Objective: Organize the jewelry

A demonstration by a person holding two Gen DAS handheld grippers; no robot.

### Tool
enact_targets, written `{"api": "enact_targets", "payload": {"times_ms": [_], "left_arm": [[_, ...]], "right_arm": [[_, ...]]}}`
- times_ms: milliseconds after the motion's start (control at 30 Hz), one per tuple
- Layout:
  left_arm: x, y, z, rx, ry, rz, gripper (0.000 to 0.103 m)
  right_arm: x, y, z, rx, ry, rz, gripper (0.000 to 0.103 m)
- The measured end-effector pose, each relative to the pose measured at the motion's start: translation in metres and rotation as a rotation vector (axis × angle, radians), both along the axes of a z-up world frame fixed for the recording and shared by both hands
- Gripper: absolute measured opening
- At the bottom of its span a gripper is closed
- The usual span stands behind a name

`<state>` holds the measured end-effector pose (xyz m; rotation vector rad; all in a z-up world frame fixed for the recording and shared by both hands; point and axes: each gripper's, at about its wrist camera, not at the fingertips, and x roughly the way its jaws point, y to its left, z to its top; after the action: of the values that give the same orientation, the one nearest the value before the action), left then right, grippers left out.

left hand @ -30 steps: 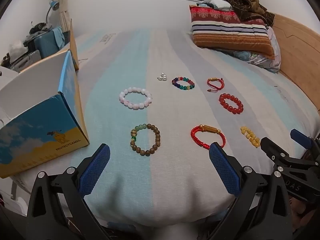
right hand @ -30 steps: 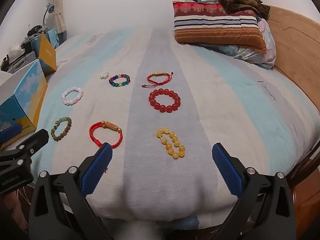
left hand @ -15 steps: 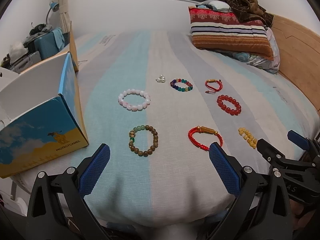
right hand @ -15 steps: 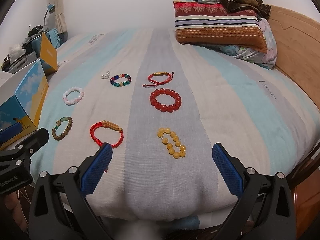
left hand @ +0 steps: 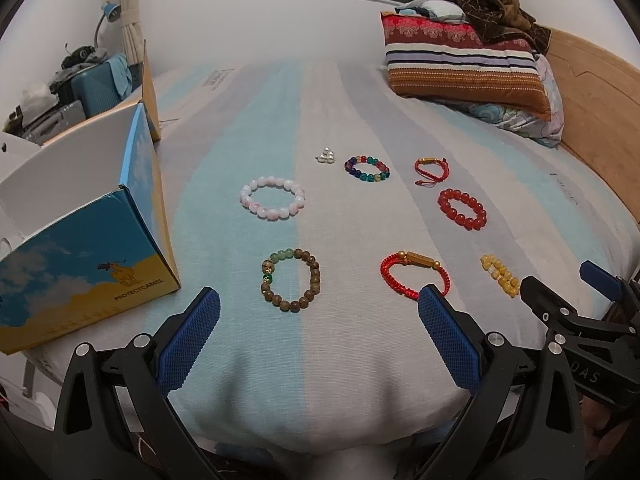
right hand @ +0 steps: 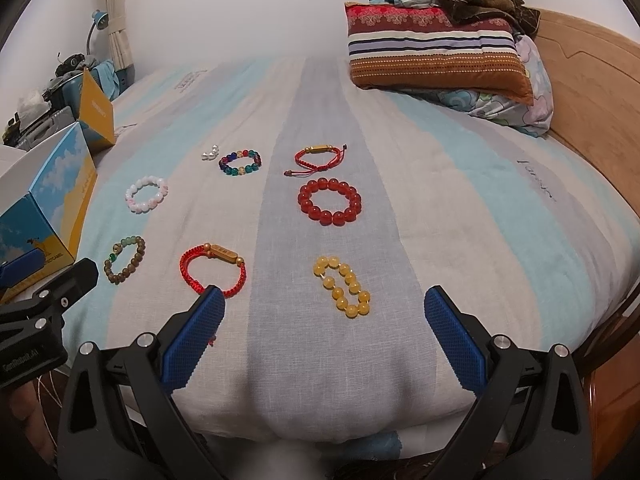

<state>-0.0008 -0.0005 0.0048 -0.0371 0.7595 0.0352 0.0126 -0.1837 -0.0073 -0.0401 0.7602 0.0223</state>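
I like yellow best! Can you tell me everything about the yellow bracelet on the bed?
The yellow bracelet is a loop of round, glossy, honey-coloured beads that look like glass or stone. It lies flat on the bed, squashed into a long narrow oval, not a round ring. It sits near the front edge, on a pale stripe, below the red bead bracelet. Only the sheet touches it; the open right gripper is near but not touching.

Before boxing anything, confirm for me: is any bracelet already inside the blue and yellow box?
Cannot tell: the left wrist view shows only the white inner wall of the blue and yellow box, not its floor, and seven bracelets lie on the bed.
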Motion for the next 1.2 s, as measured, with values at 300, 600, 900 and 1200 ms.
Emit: {"api": "enact_targets", "payload": {"times_ms": [300, 600, 900, 1200], "left_arm": [[0.0000, -0.0021, -0.0008, 0.007, -0.001, -0.005, 0.097], [0.0003, -0.0025, -0.0019, 0.009, -0.001, -0.003, 0.097], [0.0019, -0.0022, -0.0032, 0.011, 0.002, -0.005, 0.097], [0.0021, -0.0025, -0.0040, 0.011, 0.003, -0.005, 0.097]], "right_arm": [[0.0001, -0.0008, 0.0008, -0.001, -0.007, -0.002, 0.096], [-0.0003, -0.0011, 0.0017, -0.012, -0.017, -0.007, 0.096], [-0.0005, -0.0014, 0.0020, -0.019, -0.025, -0.010, 0.096], [-0.0003, -0.0007, 0.0022, -0.022, -0.028, -0.010, 0.096]]}}
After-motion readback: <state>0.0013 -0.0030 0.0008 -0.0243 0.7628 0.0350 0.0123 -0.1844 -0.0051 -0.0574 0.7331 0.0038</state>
